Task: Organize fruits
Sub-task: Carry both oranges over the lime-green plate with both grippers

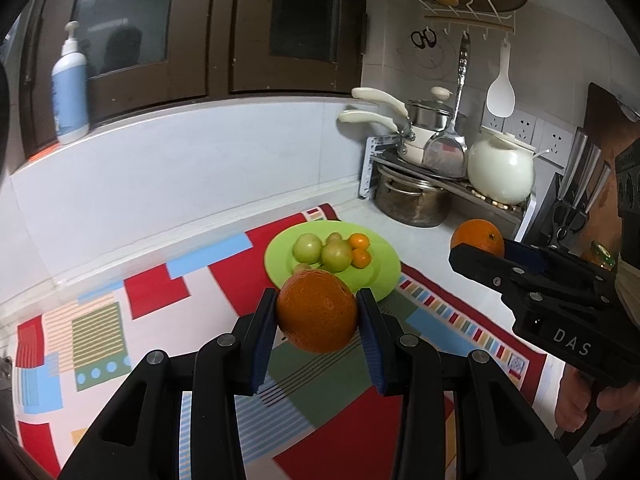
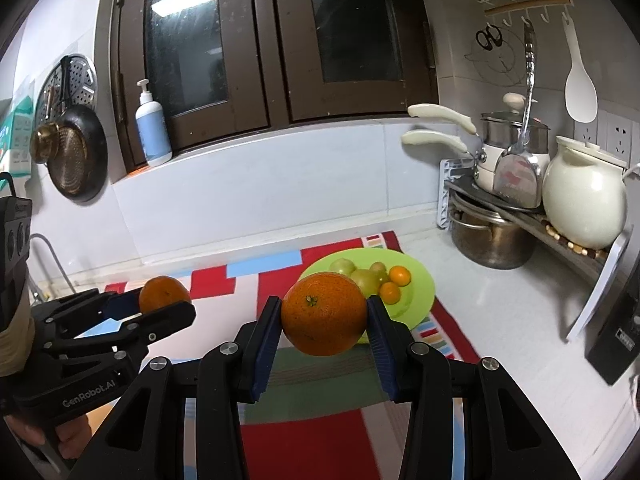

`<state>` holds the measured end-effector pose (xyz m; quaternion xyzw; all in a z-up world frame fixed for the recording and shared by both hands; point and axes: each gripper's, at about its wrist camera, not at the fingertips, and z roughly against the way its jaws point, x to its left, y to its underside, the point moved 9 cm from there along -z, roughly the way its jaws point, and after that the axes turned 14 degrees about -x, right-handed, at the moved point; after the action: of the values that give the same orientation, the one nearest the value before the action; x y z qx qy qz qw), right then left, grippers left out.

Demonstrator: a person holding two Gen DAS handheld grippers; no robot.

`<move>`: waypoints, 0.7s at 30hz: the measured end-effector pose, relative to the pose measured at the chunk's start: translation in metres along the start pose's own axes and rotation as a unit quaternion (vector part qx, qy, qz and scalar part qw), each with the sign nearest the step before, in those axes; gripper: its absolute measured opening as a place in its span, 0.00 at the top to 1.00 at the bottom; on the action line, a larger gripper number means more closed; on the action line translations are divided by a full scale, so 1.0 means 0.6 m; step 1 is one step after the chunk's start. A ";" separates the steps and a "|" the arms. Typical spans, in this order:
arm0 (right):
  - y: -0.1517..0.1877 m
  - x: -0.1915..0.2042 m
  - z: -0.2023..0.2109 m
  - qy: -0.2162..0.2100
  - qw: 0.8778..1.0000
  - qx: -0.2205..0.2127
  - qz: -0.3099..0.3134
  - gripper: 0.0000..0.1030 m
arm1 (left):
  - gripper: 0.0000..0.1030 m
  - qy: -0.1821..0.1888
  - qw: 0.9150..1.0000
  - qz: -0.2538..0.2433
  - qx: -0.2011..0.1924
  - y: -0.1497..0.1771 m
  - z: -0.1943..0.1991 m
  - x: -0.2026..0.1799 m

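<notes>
While each pair of black tongs clamps a round orange, the left gripper [image 1: 317, 314] holds its orange [image 1: 317, 311] above the patterned mat [image 1: 152, 300], and the right gripper [image 2: 323, 316] holds another orange [image 2: 323, 314] before the lime-green plate [image 2: 420, 280] of small green and orange fruits [image 1: 334, 252].

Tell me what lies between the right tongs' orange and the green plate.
Nothing: right wrist view shows the orange held before the green plate, above patterned mat.

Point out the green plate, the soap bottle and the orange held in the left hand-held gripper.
green plate [image 1: 386, 276]: left wrist view, bare right rim.
soap bottle [image 2: 153, 132]: right wrist view, blue label.
orange [image 1: 317, 310]: left wrist view, middle of peel between the pads.
</notes>
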<state>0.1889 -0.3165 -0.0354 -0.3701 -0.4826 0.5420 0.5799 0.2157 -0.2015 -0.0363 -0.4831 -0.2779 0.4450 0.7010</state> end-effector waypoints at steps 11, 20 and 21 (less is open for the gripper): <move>-0.001 -0.075 -0.049 -0.008 1.000 0.012 -0.001 0.58 | 0.62 0.020 1.000 -0.012 0.010 -0.017 -0.086 -0.044; 0.020 -0.119 -0.112 -0.002 0.999 0.033 -0.005 0.58 | 0.62 0.042 0.998 -0.023 0.035 0.003 -0.174 -0.053; 0.024 -0.124 -0.122 0.000 0.999 0.038 -0.007 0.58 | 0.62 0.043 0.998 -0.024 0.037 0.005 -0.184 -0.053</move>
<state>0.2590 -0.3811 -0.0802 -0.3447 -0.4644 0.5560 0.5969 0.2906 -0.2767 -0.0798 -0.4690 -0.2425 0.4162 0.7403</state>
